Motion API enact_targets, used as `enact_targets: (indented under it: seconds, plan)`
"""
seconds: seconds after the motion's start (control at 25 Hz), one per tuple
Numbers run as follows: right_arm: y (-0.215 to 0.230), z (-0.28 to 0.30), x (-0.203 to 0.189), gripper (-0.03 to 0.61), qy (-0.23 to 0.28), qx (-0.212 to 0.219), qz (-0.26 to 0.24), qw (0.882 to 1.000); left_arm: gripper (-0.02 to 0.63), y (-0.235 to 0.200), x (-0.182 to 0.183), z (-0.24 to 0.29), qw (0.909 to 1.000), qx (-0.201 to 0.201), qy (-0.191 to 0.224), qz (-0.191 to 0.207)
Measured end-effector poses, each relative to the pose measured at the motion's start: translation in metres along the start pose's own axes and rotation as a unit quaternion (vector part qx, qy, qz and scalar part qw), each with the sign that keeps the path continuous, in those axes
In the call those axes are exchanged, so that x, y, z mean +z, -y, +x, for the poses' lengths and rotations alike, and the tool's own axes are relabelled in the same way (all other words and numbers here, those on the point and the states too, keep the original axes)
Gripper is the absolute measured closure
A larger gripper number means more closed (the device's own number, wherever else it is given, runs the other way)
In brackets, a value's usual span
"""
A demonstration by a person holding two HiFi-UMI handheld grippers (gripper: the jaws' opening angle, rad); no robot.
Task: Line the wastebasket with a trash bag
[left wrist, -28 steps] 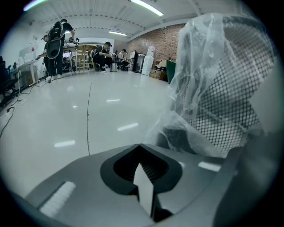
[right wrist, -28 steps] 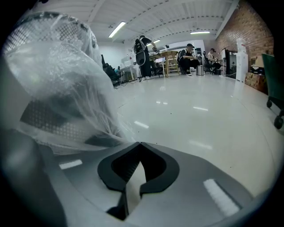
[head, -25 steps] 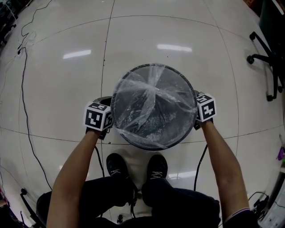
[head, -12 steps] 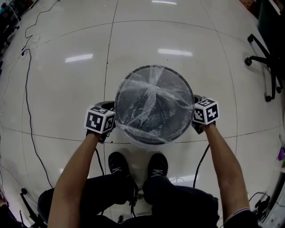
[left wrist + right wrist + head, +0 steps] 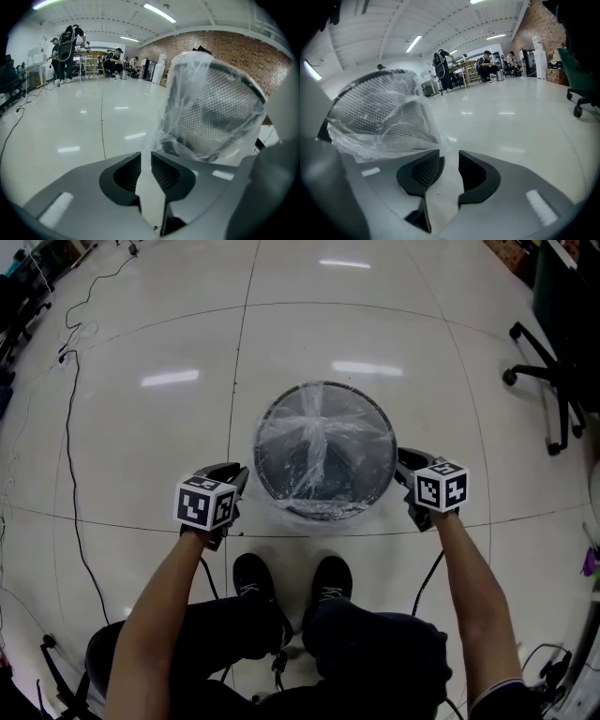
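Observation:
A round black mesh wastebasket (image 5: 324, 451) stands on the floor ahead of my feet, with a clear trash bag (image 5: 319, 442) lining it and folded over its rim. My left gripper (image 5: 234, 476) is just off the basket's left side and my right gripper (image 5: 405, 467) just off its right side. Neither touches it. In the left gripper view the bag (image 5: 185, 103) hangs over the mesh (image 5: 220, 117) beyond the left gripper (image 5: 146, 160). That gripper's jaws have just been opening and hold nothing. The right gripper (image 5: 450, 161) has also just been opening, with nothing between its jaws and the bagged basket (image 5: 375, 112) to its left.
An office chair (image 5: 553, 362) stands at the right and cables (image 5: 70, 427) trail over the glossy tiled floor at the left. My shoes (image 5: 251, 576) are close behind the basket. Far across the room are people and tables (image 5: 70, 42).
Both grippers have let go of the bag's edge at the rim, opened, and drawn back and up from the basket's sides. The basket now looks smaller in the head view.

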State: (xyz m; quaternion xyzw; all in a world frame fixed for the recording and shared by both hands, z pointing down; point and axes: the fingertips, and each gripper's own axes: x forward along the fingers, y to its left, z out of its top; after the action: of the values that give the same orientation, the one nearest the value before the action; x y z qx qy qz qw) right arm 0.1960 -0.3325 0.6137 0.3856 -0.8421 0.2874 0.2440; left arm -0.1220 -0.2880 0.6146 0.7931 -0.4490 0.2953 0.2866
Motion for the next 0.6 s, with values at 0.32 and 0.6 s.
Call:
enact_targets:
  seconds: [0.32, 0.6]
  plan:
    - [-0.007, -0.060, 0.037, 0.454, 0.036, -0.034, -0.015, 0.999, 0.546, 0.017, 0.022, -0.041, 0.9995, 0.010, 0.023, 0.021]
    - [-0.053, -0.108, 0.095, 0.529, 0.074, -0.032, -0.075, 0.994, 0.601, 0.038, 0.061, -0.094, 0.9951, 0.033, 0.057, 0.074]
